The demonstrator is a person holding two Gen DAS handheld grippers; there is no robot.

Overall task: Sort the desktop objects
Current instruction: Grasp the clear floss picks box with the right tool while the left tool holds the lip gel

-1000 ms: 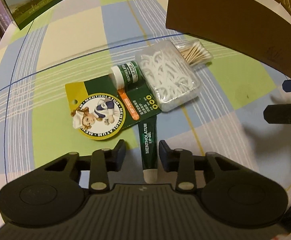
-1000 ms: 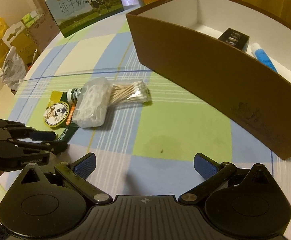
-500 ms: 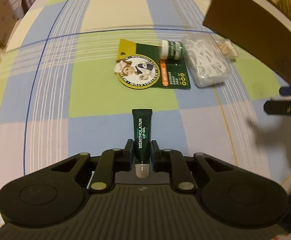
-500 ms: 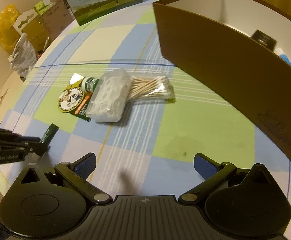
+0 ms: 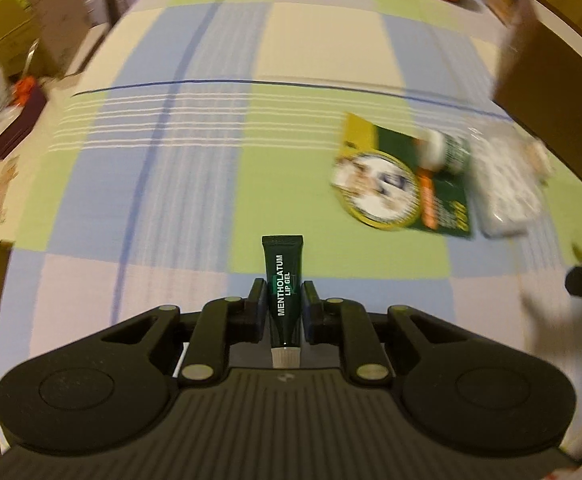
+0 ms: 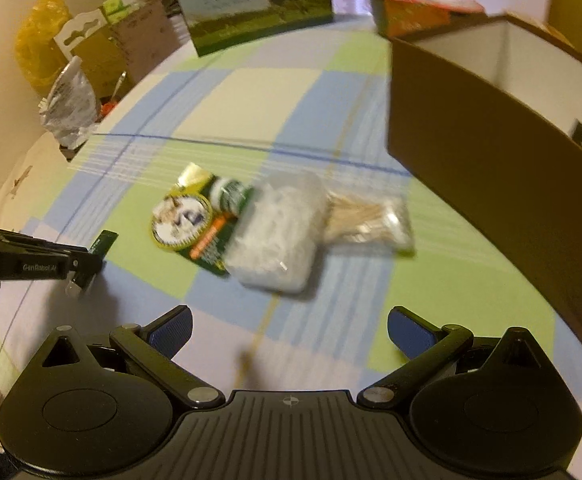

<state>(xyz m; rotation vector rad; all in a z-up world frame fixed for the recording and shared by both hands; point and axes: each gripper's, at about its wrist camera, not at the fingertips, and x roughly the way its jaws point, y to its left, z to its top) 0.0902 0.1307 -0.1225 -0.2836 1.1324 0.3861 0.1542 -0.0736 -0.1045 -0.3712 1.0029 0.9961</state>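
A left gripper (image 5: 283,306) pinches a dark green Menthol lip gel tube (image 5: 283,292) between its fingers (image 5: 255,304), the tube's crimped end pointing forward and its pale cap back toward the gripper body, held above the near part of a checked tabletop (image 5: 211,168). From the right wrist view the same gripper (image 6: 85,266) shows at the tabletop's left edge with the tube (image 6: 101,246) clamped clear of the cloth. The right gripper (image 6: 289,330) hangs over the near edge, its blue-padded fingers (image 6: 171,328) spread wide with nothing between them. Toward the middle of the tabletop lies a blurred cluster: a green-and-yellow blister card (image 6: 189,224) with a small green-labelled bottle (image 6: 231,194) on it, a clear plastic case of white floss picks (image 6: 279,232) touching the card's right side, and a bag of cotton swabs (image 6: 371,220) just beside the case. A brown cardboard box (image 6: 491,184) with a white interior stands along the right edge. At the far edge sit a milk carton box (image 6: 259,4) and an orange-sided bowl with a red lid (image 6: 415,16).
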